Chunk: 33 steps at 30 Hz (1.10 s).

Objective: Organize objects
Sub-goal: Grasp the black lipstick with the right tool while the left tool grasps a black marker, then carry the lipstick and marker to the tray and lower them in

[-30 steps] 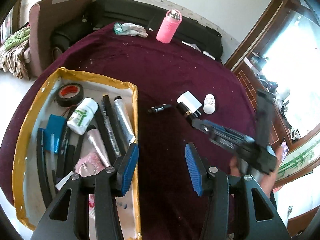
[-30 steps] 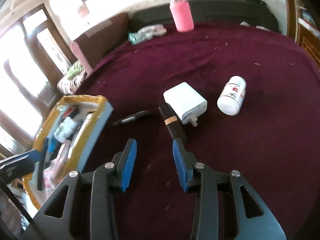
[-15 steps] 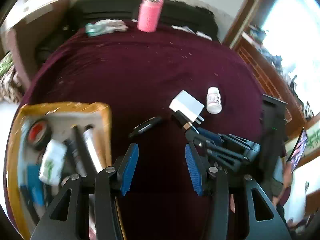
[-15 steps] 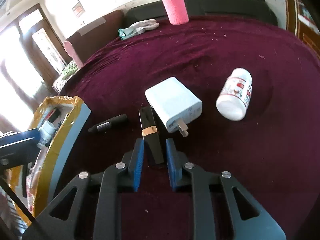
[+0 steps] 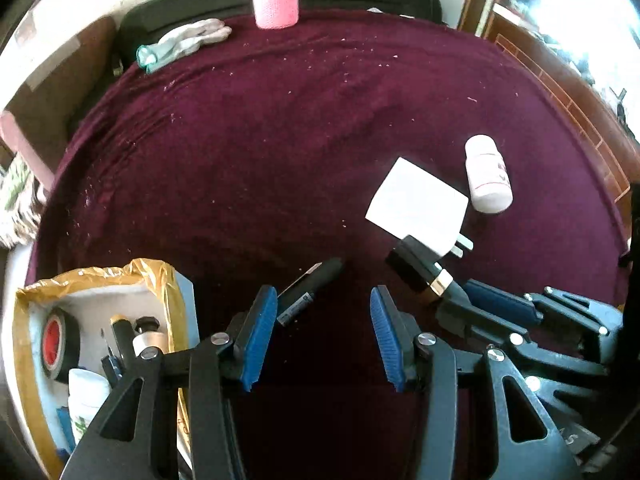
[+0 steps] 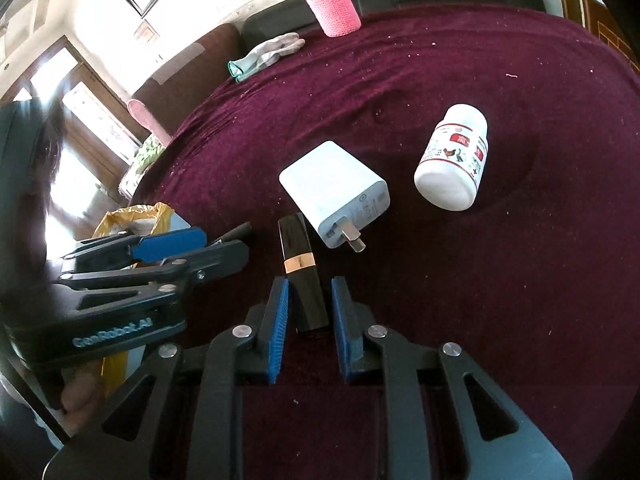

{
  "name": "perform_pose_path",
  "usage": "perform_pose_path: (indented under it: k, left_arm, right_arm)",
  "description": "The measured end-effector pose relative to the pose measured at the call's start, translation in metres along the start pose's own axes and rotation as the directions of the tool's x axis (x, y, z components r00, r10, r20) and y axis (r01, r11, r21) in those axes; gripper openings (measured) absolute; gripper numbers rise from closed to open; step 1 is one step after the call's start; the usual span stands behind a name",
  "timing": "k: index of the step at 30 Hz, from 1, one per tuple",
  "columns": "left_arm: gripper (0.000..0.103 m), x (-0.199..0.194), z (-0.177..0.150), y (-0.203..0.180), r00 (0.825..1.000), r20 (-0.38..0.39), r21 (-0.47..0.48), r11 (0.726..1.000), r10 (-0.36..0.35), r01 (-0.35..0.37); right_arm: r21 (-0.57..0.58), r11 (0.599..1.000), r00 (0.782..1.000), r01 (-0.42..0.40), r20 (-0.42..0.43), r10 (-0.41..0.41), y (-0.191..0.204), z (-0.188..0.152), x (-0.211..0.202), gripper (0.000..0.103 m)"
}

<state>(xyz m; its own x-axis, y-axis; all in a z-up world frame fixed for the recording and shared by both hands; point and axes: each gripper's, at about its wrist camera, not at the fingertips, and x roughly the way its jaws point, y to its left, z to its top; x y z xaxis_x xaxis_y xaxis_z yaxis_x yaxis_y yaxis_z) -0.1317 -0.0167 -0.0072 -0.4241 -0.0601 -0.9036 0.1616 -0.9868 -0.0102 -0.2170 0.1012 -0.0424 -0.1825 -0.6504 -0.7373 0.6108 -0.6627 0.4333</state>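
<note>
While the maroon surface [image 6: 440, 60] spreads under everything, your yellow-edged box [image 5: 24, 340] sits left. White charger [image 6: 334, 192] lies touching the black tube [image 6: 304, 276], pill bottle [image 6: 452, 160] beyond. Right gripper [image 6: 306, 320] clenches the tube's near end, long axis pointing away. Left gripper [image 5: 320, 332] is closing, nothing gripped, black marker [image 5: 310, 288] just ahead.

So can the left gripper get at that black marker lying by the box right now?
Probably yes: the left gripper, jaws closing, hangs just short of the black marker, with only bare cloth between.
</note>
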Motion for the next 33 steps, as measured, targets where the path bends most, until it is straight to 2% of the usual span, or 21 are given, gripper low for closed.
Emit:
perform_pose_path:
  k: [1,2,6,8,12,14,15,17,19,24,26,28,30,33]
  left_arm:
    - [0.031,-0.002,-0.001,-0.002,1.0,0.005,0.003,1.0,-0.004,0.004]
    - [0.029,-0.003,-0.003,-0.004,1.0,0.011,0.006,1.0,0.0,0.0]
    - [0.029,-0.002,-0.001,-0.008,0.999,0.027,0.033,0.999,0.04,-0.041]
    - [0.031,-0.001,0.001,-0.004,0.999,0.03,0.026,0.999,0.04,-0.041]
    - [0.046,0.014,0.005,0.004,0.998,-0.046,0.018,0.999,0.04,-0.039]
    - [0.049,0.015,0.003,0.004,0.999,-0.036,0.028,0.999,0.041,-0.04]
    - [0.048,0.014,0.002,0.003,0.999,-0.038,0.028,0.999,0.037,-0.036]
    - [0.034,0.013,0.0,0.0,0.999,-0.047,0.035,0.999,0.019,-0.018]
    - [0.012,0.01,-0.002,-0.006,0.999,-0.043,0.038,0.999,0.017,-0.016]
    - [0.012,0.008,-0.007,-0.006,0.998,-0.034,-0.031,0.998,0.05,-0.051]
    - [0.012,0.003,-0.016,-0.006,0.998,-0.053,-0.065,0.997,0.033,-0.036]
    - [0.012,-0.006,-0.031,-0.007,0.996,-0.081,-0.113,0.993,-0.032,0.023]
    - [0.012,-0.014,-0.046,-0.009,0.994,-0.088,-0.139,0.989,-0.068,0.056]
    - [0.012,-0.028,-0.075,-0.011,0.993,-0.083,-0.188,0.98,-0.085,0.068]
  right_arm:
    - [0.004,1.0,1.0,-0.003,-0.001,0.003,-0.001,0.0,0.0,0.019]
    - [0.01,1.0,1.0,-0.009,-0.002,0.009,-0.001,0.0,0.0,0.019]
    - [0.022,1.0,1.0,-0.019,-0.004,0.019,-0.003,0.0,-0.001,0.019]
    - [0.022,1.0,1.0,-0.019,-0.004,0.02,-0.004,0.0,-0.001,0.019]
    - [0.02,1.0,1.0,-0.017,-0.002,0.017,-0.004,0.0,-0.001,0.019]
    - [0.02,1.0,1.0,-0.016,-0.001,0.016,-0.004,0.0,-0.001,0.019]
    - [0.02,1.0,1.0,-0.016,-0.001,0.016,-0.004,0.0,-0.001,0.019]
    - [0.019,1.0,1.0,-0.015,-0.001,0.015,-0.004,0.0,-0.002,0.019]
    - [0.018,1.0,1.0,-0.015,-0.001,0.015,-0.004,0.0,-0.002,0.019]
    - [0.001,1.0,1.0,-0.024,0.003,0.024,-0.005,0.0,-0.001,0.019]
    - [-0.003,0.999,0.999,-0.038,0.004,0.038,-0.006,0.001,0.001,0.019]
    - [-0.019,0.999,0.999,-0.04,0.007,0.04,-0.005,0.001,0.001,0.018]
    - [-0.036,0.999,0.999,-0.035,0.014,0.036,-0.003,0.0,0.002,0.018]
    - [0.046,0.997,0.998,-0.062,-0.012,0.063,-0.009,0.0,0.0,0.016]
